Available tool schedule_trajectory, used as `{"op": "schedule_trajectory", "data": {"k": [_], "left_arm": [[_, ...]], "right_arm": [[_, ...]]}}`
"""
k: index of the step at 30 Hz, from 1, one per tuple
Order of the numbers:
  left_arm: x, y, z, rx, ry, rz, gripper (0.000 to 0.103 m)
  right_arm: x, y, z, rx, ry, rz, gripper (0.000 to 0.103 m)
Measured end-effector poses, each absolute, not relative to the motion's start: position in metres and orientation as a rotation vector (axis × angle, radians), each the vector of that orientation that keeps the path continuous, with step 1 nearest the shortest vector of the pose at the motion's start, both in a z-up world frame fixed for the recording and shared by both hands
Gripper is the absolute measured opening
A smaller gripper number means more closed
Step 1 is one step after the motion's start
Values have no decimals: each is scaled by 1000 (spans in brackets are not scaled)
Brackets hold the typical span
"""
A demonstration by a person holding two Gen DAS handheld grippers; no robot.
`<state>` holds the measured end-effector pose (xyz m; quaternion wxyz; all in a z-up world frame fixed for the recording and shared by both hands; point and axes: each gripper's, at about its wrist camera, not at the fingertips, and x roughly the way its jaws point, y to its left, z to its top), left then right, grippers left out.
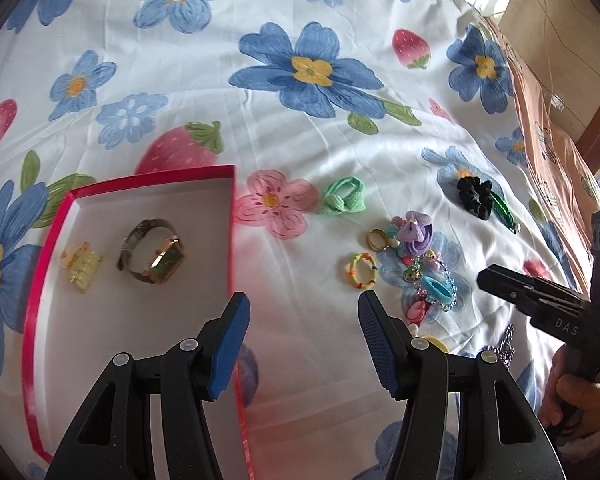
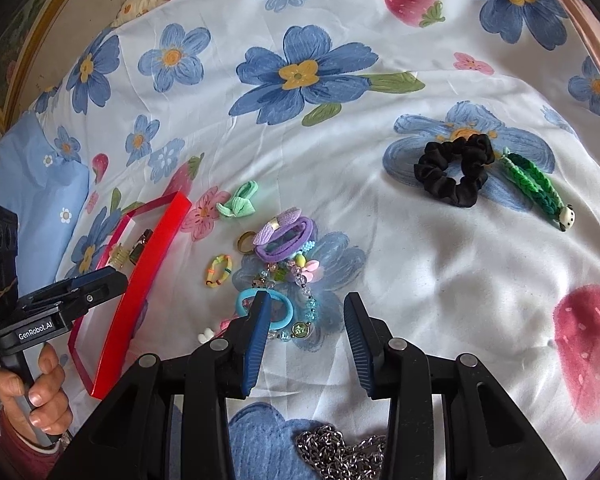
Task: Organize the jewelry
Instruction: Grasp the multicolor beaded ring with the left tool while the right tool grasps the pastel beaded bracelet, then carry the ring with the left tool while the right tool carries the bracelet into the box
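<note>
- Left gripper [image 1: 304, 320]: jaws wide apart, nothing between the blue pads [image 1: 230, 344]. Fingers point forward and slightly down, at the near left of the scene.
- Right gripper [image 2: 306, 320]: jaws wide apart, nothing held between the pads [image 2: 256, 344]. It sits to the right of the left unit, well apart from it.
- Left hand [image 2: 32, 392]: wrapped around the handle, fingers curled.
- Right hand [image 1: 580, 396]: gripping its handle, fingers curled, partly cropped.

Red tray [image 1: 36, 280] holding watch [image 1: 152, 254] and clip [image 1: 82, 266], jewelry pile [image 2: 280, 264] beside it
</note>
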<state>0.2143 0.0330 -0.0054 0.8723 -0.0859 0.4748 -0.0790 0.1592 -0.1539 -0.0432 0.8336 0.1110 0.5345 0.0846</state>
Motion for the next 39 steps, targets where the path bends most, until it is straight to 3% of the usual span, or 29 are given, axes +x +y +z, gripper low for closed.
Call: {"op": "schedule_trajectory", "data": {"k": [7, 11, 17, 19, 20, 24, 39], "left_arm": [[240, 9, -23, -142, 1027, -195, 56], [260, -3, -37, -128, 1056, -208, 56], [283, -22, -58, -98, 1098, -217, 54], [288, -27, -64, -86, 1109, -214, 44], [290, -30, -67, -78, 1112, -215, 39], [289, -37, -68, -52, 1101, -231, 5], [235, 2, -15, -131, 980, -228, 4]], "right_arm": [[169, -144, -61, 202, 1174, 210, 38], [176, -142, -72, 181, 1197, 212, 26], [182, -138, -82, 164, 1211, 227, 23], [182, -137, -83, 159, 1210, 231, 18], [182, -137, -84, 159, 1212, 235, 8], [181, -138, -83, 168, 1208, 247, 7], [171, -133, -28, 231, 1077, 279, 7]]}}
